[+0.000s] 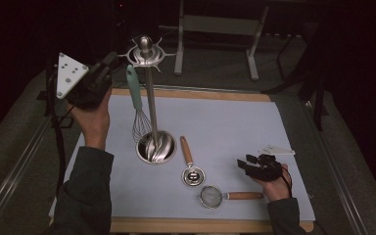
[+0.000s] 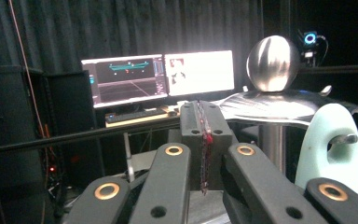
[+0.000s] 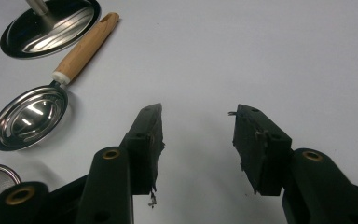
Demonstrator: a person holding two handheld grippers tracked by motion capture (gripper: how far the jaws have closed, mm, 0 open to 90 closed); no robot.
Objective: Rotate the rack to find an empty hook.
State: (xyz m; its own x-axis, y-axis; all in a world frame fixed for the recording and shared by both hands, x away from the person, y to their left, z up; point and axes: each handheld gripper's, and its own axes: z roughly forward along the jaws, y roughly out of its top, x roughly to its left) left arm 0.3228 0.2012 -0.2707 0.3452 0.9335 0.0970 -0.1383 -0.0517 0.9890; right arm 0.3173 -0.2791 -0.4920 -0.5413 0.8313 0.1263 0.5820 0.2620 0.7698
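Left gripper (image 2: 204,154): matte black jaws pressed together, nothing between them, raised far left by the stand top.
Right gripper (image 3: 196,140): ragged-padded black jaws spread wide, empty, low at near right.
Whisk (image 1: 137,105): pale green smooth handle, thin wire loops, hanging from the stand.
Stand (image 1: 149,98): polished steel pole, ball cap, round base.
Scoop (image 1: 192,172): shiny oval bowl, wooden handle.
Strainer (image 1: 213,196): fine mesh, wooden handle.

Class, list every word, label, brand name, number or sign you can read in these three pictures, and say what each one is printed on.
No text can be read in any view.
Two monitors behind the table: graphics and small writing, too blurred to read.
Whisk, utensil stand, measuring spoon, strainer and white mat: no markings visible.
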